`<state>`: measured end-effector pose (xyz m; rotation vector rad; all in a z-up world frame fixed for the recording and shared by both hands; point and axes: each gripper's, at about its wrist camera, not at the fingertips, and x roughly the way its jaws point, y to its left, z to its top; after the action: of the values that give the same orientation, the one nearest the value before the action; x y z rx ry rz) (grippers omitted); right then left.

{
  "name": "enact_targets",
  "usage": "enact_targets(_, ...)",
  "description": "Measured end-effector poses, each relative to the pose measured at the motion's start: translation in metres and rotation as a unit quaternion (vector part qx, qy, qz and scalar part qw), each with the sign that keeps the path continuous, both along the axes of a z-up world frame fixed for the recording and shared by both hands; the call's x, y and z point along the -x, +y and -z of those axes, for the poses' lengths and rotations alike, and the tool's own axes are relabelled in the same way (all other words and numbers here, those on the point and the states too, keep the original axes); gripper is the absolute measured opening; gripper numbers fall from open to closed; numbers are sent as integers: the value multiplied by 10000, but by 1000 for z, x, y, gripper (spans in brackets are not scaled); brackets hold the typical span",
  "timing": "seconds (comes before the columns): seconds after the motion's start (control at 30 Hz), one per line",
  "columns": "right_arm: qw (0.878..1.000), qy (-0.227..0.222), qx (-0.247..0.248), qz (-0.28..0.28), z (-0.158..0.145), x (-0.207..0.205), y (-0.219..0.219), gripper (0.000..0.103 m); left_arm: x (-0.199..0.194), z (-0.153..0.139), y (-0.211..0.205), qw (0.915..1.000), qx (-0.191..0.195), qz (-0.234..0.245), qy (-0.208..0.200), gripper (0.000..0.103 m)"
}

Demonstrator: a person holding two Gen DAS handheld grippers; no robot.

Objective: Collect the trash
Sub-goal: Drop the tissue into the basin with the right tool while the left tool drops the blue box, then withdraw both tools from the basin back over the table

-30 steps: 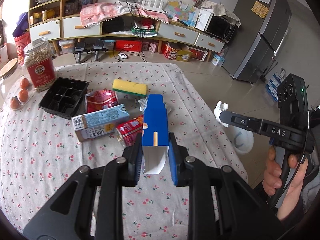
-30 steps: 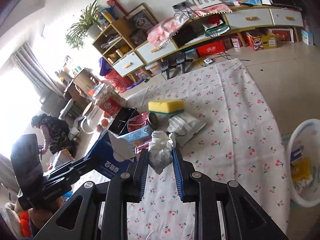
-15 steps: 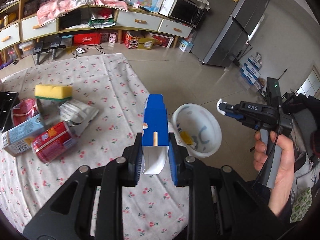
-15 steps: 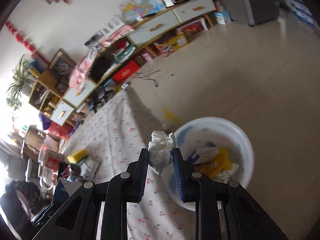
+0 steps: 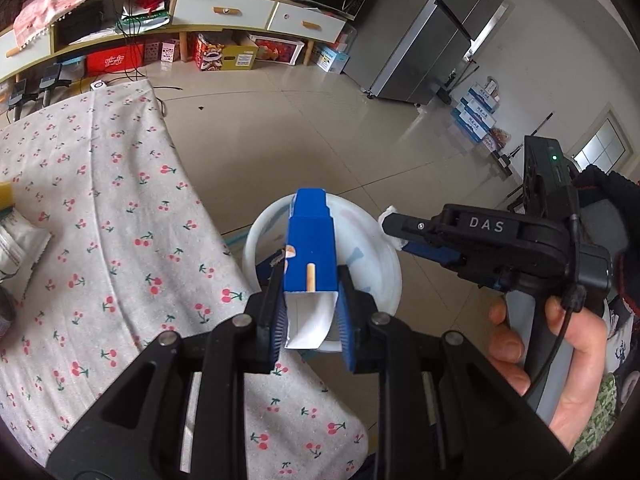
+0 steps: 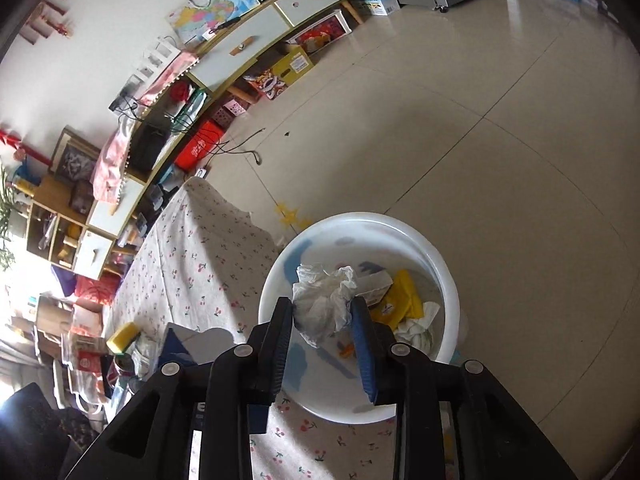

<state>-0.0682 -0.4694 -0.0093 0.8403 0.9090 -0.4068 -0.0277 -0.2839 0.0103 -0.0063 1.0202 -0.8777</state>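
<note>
My left gripper [image 5: 310,300] is shut on a blue carton [image 5: 310,252], held open end toward me over the table's edge. Beyond it, a white basin [image 5: 252,240] stands on the floor. In the right wrist view my right gripper [image 6: 322,312] hangs over the basin [image 6: 440,256] with a crumpled white tissue [image 6: 324,300] between its pads. Its jaws are opening, and the tissue still touches both pads. The left wrist view shows the right gripper [image 5: 394,232] from the side, a scrap of tissue at its tip.
The basin holds a yellow packet [image 6: 404,300] and white scraps. The cherry-print tablecloth [image 5: 100,220] ends just short of the basin. A yellow sponge [image 6: 122,336] and cans lie farther back on the table. A grey fridge [image 5: 452,32] and a low cabinet [image 5: 224,12] stand across the tiled floor.
Both grippers swung from over the table's clutter to the table edge above the basin. The right jaws have spread a little around the tissue. The left still holds the carton.
</note>
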Motion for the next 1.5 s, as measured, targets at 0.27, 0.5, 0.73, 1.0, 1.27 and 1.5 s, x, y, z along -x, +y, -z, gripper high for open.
enact_targets(0.27, 9998, -112, -49, 170, -2, 6, -7, 40, 1, 10, -28, 9997, -117, 208, 24, 25)
enact_targets(0.5, 9983, -263, -120, 497, -4, 15, -16, 41, 6, 25, -63, 9973, -507, 468, -264, 26)
enact_targets(0.73, 9968, -318, -148, 713, -6, 23, -23, 41, 7, 34, -86, 9938, -702, 848, -145, 52)
enact_targets(1.0, 9967, -317, -129, 732, -6, 23, -24, 41, 4, 25, -61, 9967, -486, 647, -30, 60)
enact_targets(1.27, 9974, -274, -65, 661, -5, 16, -21, 41, -6, 13, -13, 9989, -438, 170, -12, 60)
enact_targets(1.5, 9990, -189, 91, 392, -6, 0, -8, 41, -14, 10, 37, 9955, -889, -276, -177, 60)
